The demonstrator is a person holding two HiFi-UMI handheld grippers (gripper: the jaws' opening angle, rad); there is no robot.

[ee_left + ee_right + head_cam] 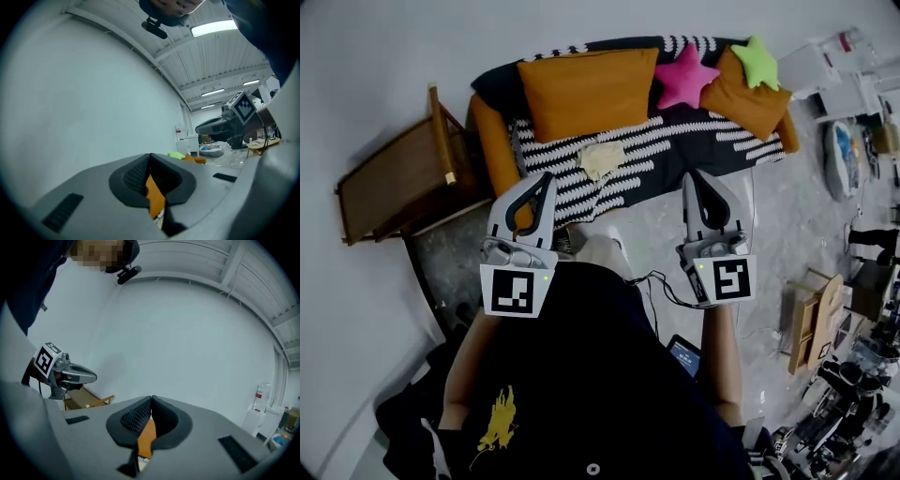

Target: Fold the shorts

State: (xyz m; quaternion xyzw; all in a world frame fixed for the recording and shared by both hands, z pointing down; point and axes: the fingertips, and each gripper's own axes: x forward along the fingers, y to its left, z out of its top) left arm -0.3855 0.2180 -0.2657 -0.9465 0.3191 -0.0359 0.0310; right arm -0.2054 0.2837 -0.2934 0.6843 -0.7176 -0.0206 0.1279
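Note:
The shorts (pixel 602 157), a small pale yellow crumpled cloth, lie on the black-and-white striped blanket (pixel 675 150) that covers the sofa seat. My left gripper (pixel 547 177) hangs in the air before the sofa's left part, below and left of the shorts, shut with nothing in it. My right gripper (pixel 693 175) hangs to the right of the shorts, also shut and empty. In the left gripper view the ribbed pads (pixel 136 176) meet at the tips of the left gripper (pixel 150 155). The right gripper (pixel 151 398) shows the same in its own view.
On the sofa back lean a large orange cushion (pixel 586 89), a pink star pillow (pixel 684 77), a green star pillow (pixel 757 61) and a second orange cushion (pixel 752 98). A wooden chair (pixel 394 183) stands left of the sofa. Cluttered furniture lines the right side.

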